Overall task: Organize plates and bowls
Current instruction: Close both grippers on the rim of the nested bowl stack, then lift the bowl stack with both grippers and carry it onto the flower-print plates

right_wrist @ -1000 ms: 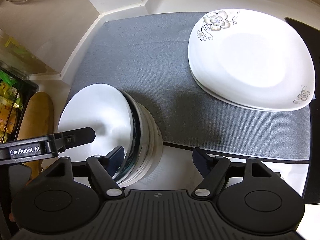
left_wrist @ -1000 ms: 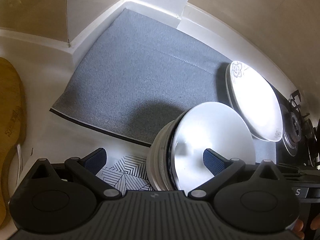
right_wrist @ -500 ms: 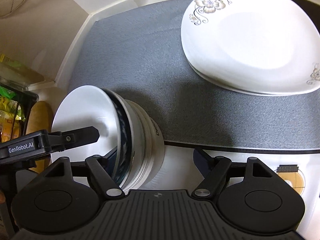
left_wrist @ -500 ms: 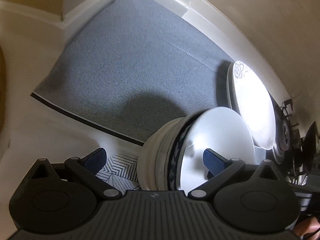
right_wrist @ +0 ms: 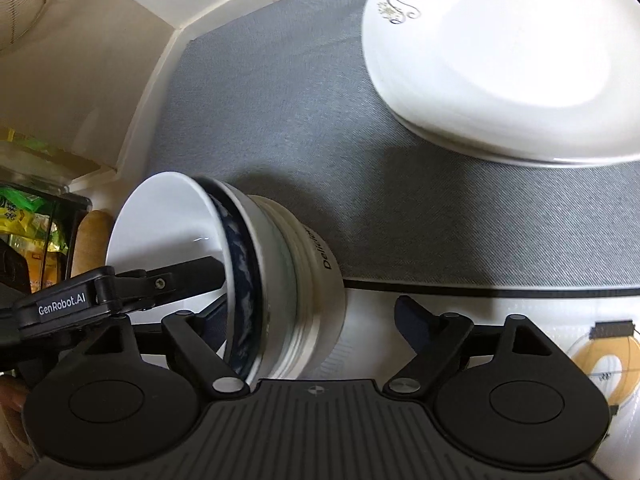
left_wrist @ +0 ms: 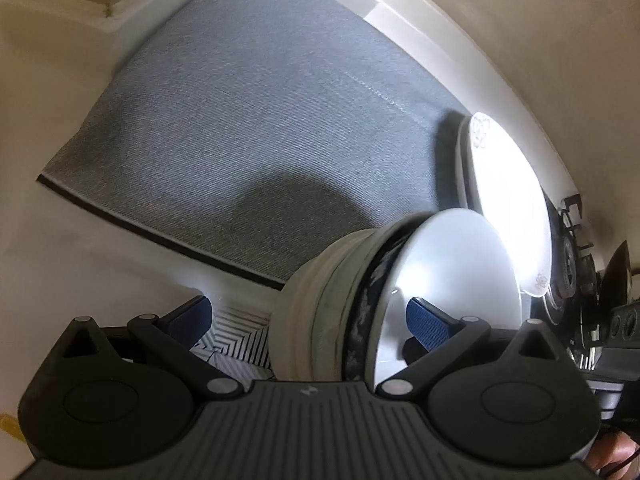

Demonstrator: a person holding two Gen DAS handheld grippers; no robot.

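Note:
A stack of nested bowls [left_wrist: 320, 320] [right_wrist: 288, 280], white with one blue-patterned, is tipped on its side over the near edge of the grey mat [left_wrist: 248, 128] [right_wrist: 320, 120]. My left gripper [left_wrist: 308, 316] stands wide open around the stack, one finger [left_wrist: 428, 322] inside the top bowl, the other outside. My right gripper [right_wrist: 316, 320] is also open around the stack, its left finger inside the bowl mouth. White floral plates [left_wrist: 504, 200] [right_wrist: 496, 60] lie stacked at the mat's far right.
A white counter with raised back walls surrounds the mat. A stove burner [left_wrist: 568, 264] lies right of the plates. A wooden board [right_wrist: 90, 240] and a rack with packets [right_wrist: 32, 216] stand to the left. A patterned coaster [left_wrist: 236, 336] lies under the stack.
The bowl stack has tipped further onto its side and moved toward the mat. Both grippers have followed it forward; the plates sit nearer the right view's top.

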